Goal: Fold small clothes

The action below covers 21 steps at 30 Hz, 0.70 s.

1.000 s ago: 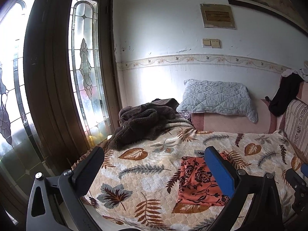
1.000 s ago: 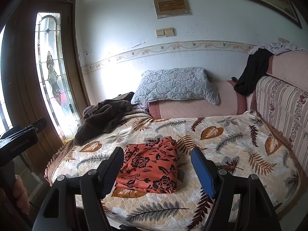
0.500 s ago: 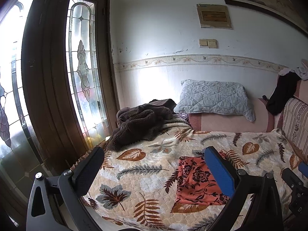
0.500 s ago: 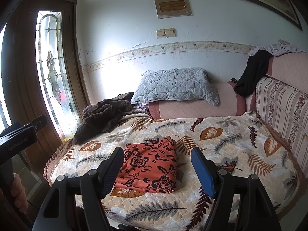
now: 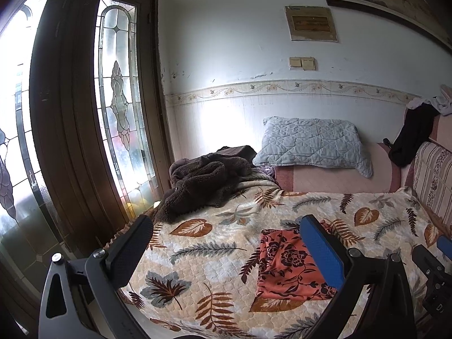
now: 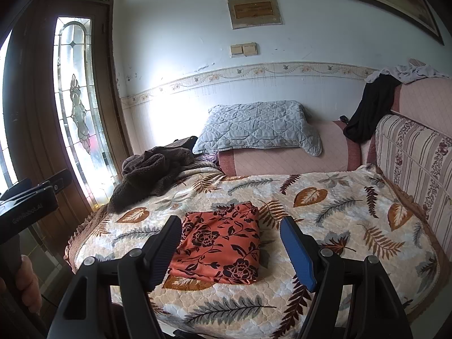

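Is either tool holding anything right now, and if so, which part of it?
Nothing is held. The left tool and right tool are both open, above the folded orange floral cloth lying on the leaf-print bedspread.

Brown blanket (image 6: 152, 172) heaped left; bedspread (image 6: 325, 220) open rightward

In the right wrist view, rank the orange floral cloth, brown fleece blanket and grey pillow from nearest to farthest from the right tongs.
From the right tongs:
1. Orange floral cloth, folded, lying on the bedspread just ahead of the tongs.
2. Brown fleece blanket, heaped at left by the door.
3. Grey pillow, at the back wall.
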### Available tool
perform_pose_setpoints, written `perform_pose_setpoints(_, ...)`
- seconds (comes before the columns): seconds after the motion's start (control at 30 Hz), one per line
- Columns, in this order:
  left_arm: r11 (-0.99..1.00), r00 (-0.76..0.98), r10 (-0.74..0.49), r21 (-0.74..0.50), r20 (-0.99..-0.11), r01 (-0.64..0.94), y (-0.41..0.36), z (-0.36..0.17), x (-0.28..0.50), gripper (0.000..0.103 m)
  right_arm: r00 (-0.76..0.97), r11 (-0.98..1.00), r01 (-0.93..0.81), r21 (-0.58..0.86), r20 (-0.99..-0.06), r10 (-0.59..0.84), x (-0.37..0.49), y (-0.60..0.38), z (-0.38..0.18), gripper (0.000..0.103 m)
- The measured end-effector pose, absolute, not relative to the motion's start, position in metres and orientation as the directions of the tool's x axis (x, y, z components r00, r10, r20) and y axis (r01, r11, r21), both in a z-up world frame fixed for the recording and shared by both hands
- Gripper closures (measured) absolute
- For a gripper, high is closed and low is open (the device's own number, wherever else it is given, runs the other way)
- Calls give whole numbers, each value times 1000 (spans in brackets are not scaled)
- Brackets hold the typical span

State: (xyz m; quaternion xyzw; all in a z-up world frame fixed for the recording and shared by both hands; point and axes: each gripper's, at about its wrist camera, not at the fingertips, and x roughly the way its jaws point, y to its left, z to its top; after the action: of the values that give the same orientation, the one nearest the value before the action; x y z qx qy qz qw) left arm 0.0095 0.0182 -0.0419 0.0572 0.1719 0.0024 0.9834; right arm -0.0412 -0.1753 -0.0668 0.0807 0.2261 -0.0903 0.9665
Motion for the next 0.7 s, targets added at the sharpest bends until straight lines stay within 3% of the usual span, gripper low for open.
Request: perform_pose_setpoints(0.7,993,936,4,114,-352,39,20,-47,16,0,882,971,218,93,-446,-155,-39,-171,-65,28)
